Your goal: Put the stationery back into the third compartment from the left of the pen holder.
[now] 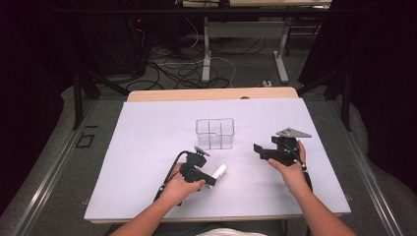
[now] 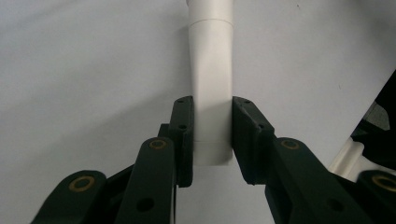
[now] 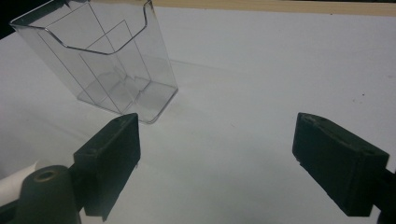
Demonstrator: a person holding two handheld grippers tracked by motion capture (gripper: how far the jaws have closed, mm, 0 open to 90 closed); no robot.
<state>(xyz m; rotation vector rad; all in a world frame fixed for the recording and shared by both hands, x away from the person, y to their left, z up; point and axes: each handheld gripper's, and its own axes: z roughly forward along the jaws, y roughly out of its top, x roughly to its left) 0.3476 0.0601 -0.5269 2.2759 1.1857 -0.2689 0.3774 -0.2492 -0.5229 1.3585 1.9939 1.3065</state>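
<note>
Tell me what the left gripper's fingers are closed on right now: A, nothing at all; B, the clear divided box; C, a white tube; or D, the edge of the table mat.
C. In the left gripper view the left gripper has its fingers pressed against both sides of the white tube, while the clear divided box stands apart, farther back on the table.

The clear divided box [image 1: 215, 133] is standing as the one obstacle on the white sheet [image 1: 147, 147]. Open room is lying left, right and behind the box. In front of the box, the left gripper [image 1: 212, 178] and its white tube [image 1: 219, 171] are blocking passage.
</note>
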